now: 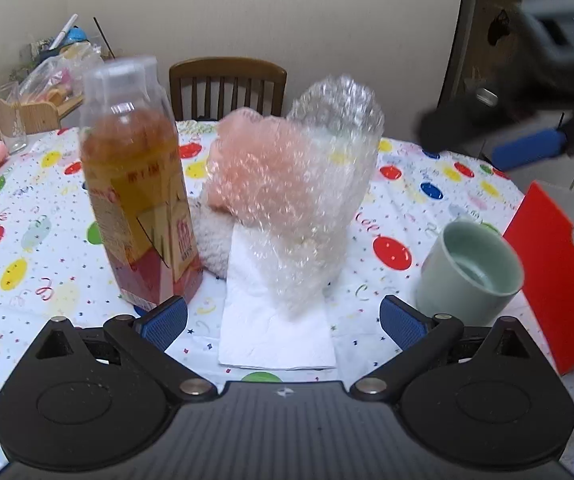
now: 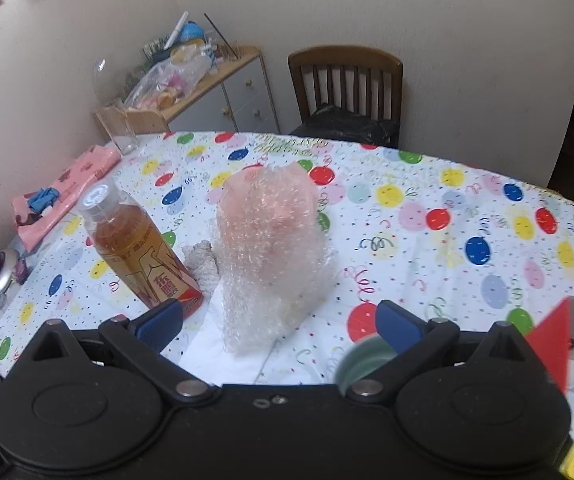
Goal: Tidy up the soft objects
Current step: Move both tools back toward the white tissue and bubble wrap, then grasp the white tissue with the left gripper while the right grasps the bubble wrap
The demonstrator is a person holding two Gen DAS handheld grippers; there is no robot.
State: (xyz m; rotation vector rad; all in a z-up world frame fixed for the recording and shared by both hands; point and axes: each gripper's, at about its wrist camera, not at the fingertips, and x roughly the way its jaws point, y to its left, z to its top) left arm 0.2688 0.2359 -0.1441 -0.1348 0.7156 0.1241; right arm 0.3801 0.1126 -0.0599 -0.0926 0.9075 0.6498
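Near the middle of the table [image 2: 427, 184], toward the near edge: bubble wrap [image 1: 319, 184] standing up in a loose hump over something pink and squishy [image 1: 247, 152], all perched on a flat white napkin [image 1: 275, 332]. Fuzzy cream cloth [image 1: 215, 240] tucked right behind, touching the tea bottle [image 1: 139, 200]. Left gripper [image 1: 283, 320] spread wide, pinching nothing, aimed at the napkin's near end. Right gripper [image 2: 279, 326] also spread wide and empty, hanging above the wrap. Green mug [image 1: 471, 264] and red card [image 1: 559, 280] off toward the right edge, pink folded cloth [image 2: 67, 188] along the left edge. Honestly looks like early days: soft stuff piled together but not sorted or folded, nothing picked up yet. Probably still left: separating wrap, pink thing, fuzzy cloth and napkin, then stacking somewhere tidy. Can't tell where the final spot is.
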